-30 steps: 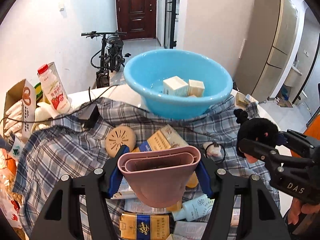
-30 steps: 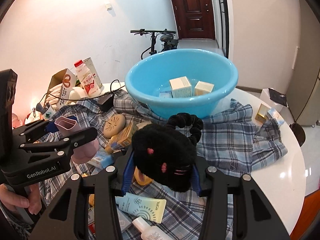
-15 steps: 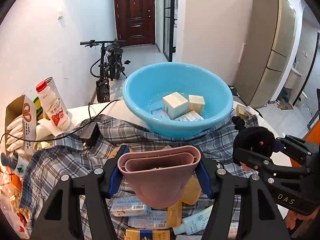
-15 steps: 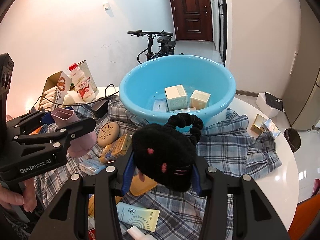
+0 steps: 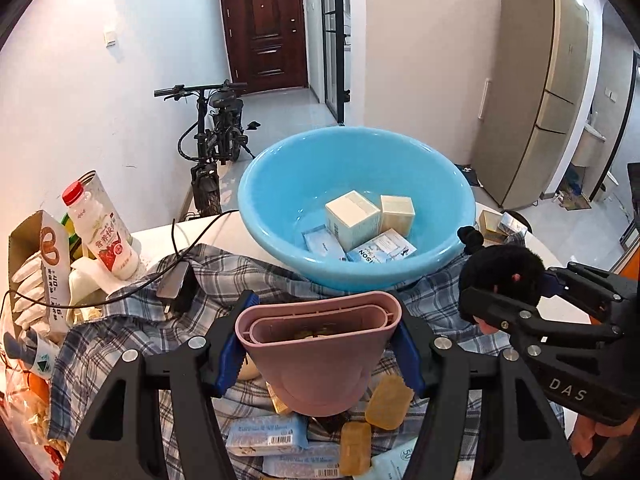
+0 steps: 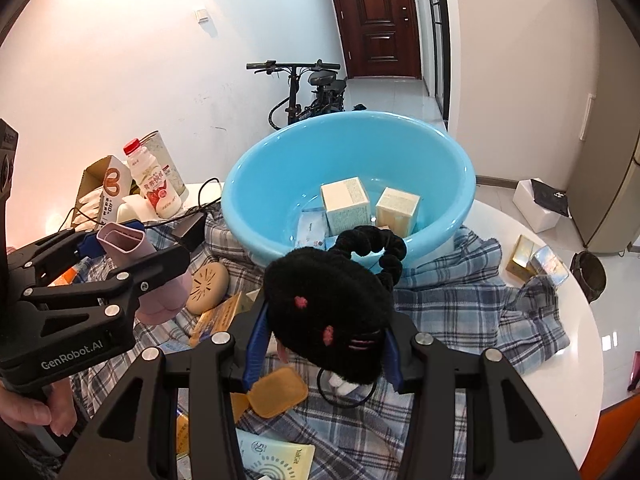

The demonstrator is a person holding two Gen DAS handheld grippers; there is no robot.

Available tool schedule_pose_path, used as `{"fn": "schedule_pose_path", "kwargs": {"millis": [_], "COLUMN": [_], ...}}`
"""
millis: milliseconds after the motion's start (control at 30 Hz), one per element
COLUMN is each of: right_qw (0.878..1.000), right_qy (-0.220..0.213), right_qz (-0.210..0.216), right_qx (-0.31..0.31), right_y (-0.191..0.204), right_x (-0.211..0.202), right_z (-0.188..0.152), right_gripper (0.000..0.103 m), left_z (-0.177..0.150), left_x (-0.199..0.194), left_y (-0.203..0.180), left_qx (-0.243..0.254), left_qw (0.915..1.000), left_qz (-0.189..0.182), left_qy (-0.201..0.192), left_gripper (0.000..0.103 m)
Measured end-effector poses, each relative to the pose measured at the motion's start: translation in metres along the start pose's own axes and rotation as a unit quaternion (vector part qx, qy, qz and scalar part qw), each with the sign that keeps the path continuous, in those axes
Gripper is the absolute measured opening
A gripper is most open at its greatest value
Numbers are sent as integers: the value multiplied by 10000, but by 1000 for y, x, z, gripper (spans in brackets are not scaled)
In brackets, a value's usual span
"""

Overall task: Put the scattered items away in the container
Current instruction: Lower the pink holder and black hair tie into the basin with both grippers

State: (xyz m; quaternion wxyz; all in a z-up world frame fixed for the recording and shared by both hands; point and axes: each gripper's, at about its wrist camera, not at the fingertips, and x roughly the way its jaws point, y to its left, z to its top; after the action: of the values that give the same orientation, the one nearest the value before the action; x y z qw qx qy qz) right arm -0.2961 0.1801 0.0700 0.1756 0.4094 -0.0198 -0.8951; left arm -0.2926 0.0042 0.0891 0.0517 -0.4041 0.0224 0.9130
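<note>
Two grips, basin ahead

Left fingers [image 5: 320, 344] clamp a pink cup [image 5: 318, 354]; right fingers [image 6: 322, 344] pinch a black plush [image 6: 328, 312]. Just beyond both sits the blue basin [image 5: 280, 184], holding boxes [image 5: 352, 220].

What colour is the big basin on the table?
The basin is light blue, plain, with no pattern; the right wrist view shows it best.
</note>
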Motion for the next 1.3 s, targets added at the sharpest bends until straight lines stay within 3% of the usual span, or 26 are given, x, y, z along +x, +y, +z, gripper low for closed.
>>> {"fn": "schedule_pose_path", "kwargs": {"millis": [767, 967, 1133, 1300], "right_qw": [9998, 9998, 9995, 9990], "right_qy": [-109, -20, 213, 388], "right_qz": [-177, -195, 33, -107], "right_qx": [39, 56, 227, 190], "right_y": [-21, -33, -47, -57], "right_x": [29, 47, 71, 90], "right_z": [54, 70, 84, 100], "right_gripper": [46, 46, 46, 46], "left_z": [44, 59, 74, 94], "left_x": [46, 56, 72, 96], "left_y": [-6, -6, -7, 0], "left_qx": [285, 343, 395, 289], "left_qw": [9994, 9991, 9989, 9986], "left_qz": [-112, -198, -222, -331], "left_qy": [127, 118, 152, 278], "left_gripper": [65, 65, 65, 65]}}
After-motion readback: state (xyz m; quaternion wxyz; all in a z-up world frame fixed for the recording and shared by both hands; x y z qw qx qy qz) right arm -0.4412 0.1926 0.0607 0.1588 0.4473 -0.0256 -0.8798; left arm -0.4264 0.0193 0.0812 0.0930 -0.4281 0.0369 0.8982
